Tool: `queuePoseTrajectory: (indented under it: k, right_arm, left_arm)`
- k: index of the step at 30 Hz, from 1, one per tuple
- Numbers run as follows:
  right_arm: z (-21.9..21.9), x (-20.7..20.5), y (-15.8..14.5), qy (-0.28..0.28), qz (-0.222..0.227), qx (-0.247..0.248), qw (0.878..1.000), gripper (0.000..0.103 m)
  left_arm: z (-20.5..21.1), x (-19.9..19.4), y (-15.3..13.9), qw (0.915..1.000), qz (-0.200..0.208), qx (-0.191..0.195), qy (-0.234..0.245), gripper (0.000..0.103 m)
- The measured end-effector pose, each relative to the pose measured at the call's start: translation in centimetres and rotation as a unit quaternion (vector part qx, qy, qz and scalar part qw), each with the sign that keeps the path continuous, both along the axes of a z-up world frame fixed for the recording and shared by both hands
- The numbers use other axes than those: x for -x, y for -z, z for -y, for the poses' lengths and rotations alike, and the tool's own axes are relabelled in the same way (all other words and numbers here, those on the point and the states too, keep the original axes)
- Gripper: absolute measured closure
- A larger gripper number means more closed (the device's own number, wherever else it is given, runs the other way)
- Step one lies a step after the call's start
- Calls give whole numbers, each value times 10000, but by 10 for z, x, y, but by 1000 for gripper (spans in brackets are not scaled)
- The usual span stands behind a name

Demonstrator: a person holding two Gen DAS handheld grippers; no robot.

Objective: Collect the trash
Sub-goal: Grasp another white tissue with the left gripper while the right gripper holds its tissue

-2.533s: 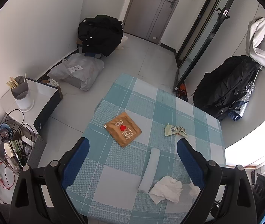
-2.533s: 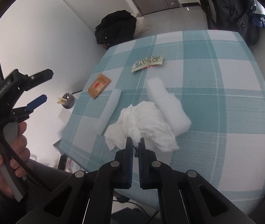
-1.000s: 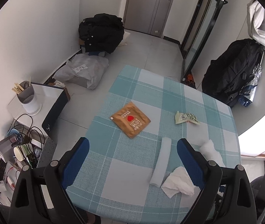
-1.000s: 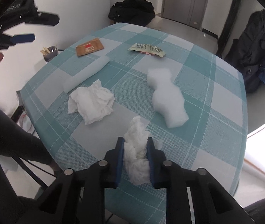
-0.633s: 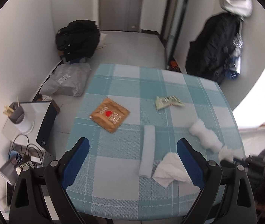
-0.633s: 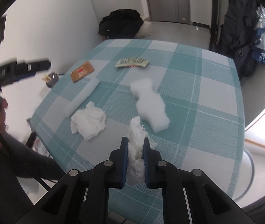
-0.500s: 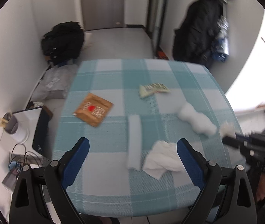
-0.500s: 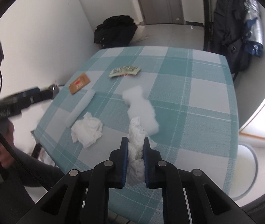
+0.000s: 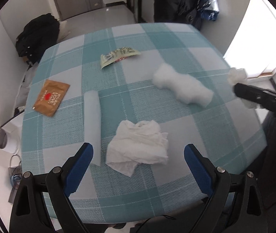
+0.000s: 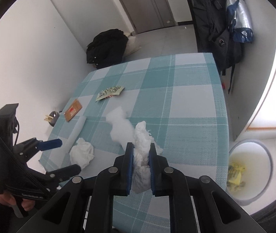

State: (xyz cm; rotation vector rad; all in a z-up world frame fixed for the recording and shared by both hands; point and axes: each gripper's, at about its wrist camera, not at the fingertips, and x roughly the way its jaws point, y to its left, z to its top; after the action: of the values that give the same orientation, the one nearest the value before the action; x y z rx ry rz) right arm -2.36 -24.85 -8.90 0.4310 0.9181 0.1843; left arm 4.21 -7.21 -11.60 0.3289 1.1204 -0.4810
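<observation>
Clamping a crumpled white tissue wad (image 10: 142,155) between blue pads, right claw (image 10: 141,168) at lower centre of the right wrist view, held above the near edge of the checked table (image 10: 186,89). Only here: a white bin (image 10: 250,171) on the floor at lower right with yellow scraps inside, and at lower left the left claw (image 10: 60,155) gripped in a hand (image 10: 17,202), jaws spread wide with nothing between them.

Looking down from the left wrist view instead: left claw (image 9: 138,161) at the bottom, gaping just above a second crumpled tissue (image 9: 140,145) lying on the table (image 9: 225,132). Also showing a flat white strip (image 9: 93,120) left of it, a fluffy cotton piece (image 9: 182,86) at upper right, a brown sachet (image 9: 50,97) at left, a printed wrapper (image 9: 118,55) near the top, and the right claw (image 9: 235,86) entering from the right edge with its wad.

Compared with a second ago: held wad now clear of the table rather than low over it; bin newly in sight; loose tissue much larger and more central between the left jaws.
</observation>
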Motion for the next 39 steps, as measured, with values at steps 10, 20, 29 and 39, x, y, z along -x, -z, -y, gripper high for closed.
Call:
queuePoseTrajectory:
  k: [10, 20, 29, 39]
  right_arm:
    - [4, 2, -2, 31, 60, -61, 10000, 89]
    - [7, 8, -4, 14, 108, -100, 9999, 89]
    - [6, 11, -5, 36, 125, -54, 9999, 89]
    - [5, 11, -3, 68, 88, -49, 9999, 89]
  left_arm:
    - [0, -7, 14, 9995, -102, -206, -204, 17]
    - [-1, -5, 10, 9993, 96, -323, -163, 51]
    - [-1, -3, 8, 9993, 121, -298, -162, 91]
    - [-23, -13, -14, 9960, -54, 797, -405, 97]
